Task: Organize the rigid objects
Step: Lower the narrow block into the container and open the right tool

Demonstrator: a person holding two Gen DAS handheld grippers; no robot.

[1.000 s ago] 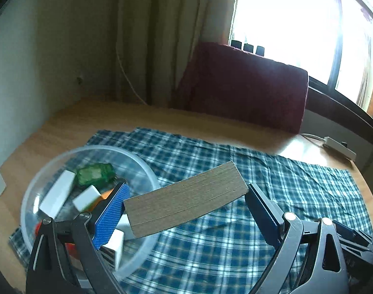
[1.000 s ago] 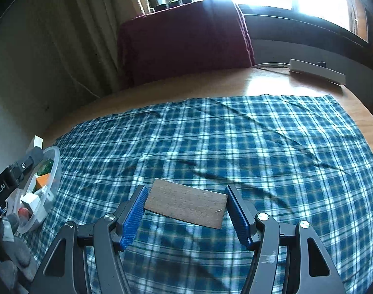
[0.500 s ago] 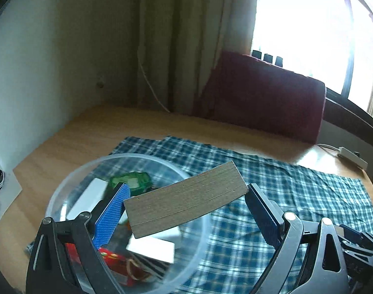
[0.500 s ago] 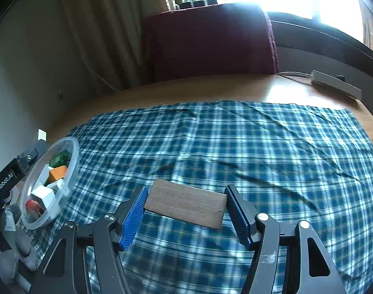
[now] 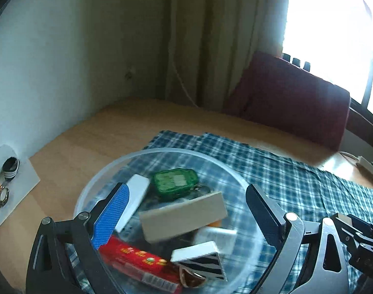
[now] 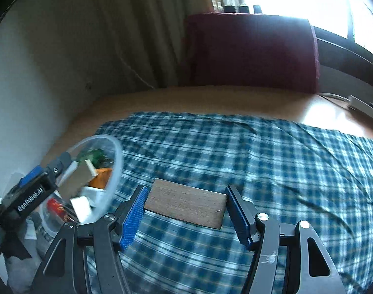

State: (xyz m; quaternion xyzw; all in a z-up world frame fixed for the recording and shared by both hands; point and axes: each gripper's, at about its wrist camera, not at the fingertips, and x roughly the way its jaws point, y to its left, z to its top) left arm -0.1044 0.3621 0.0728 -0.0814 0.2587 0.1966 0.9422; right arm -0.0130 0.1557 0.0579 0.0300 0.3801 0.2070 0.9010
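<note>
Left hand-held gripper (image 5: 186,216) has just let go: jaws now spread, and the tan block (image 5: 182,216) it was clamping a moment ago is blurred, free between them, dropping into the clear bowl (image 5: 162,152) just ahead and below. Right hand-held gripper (image 6: 185,215) still clamps the wooden plate (image 6: 185,205) over the plaid cloth (image 6: 260,152). That plate looks like the next one to go in.
</note>
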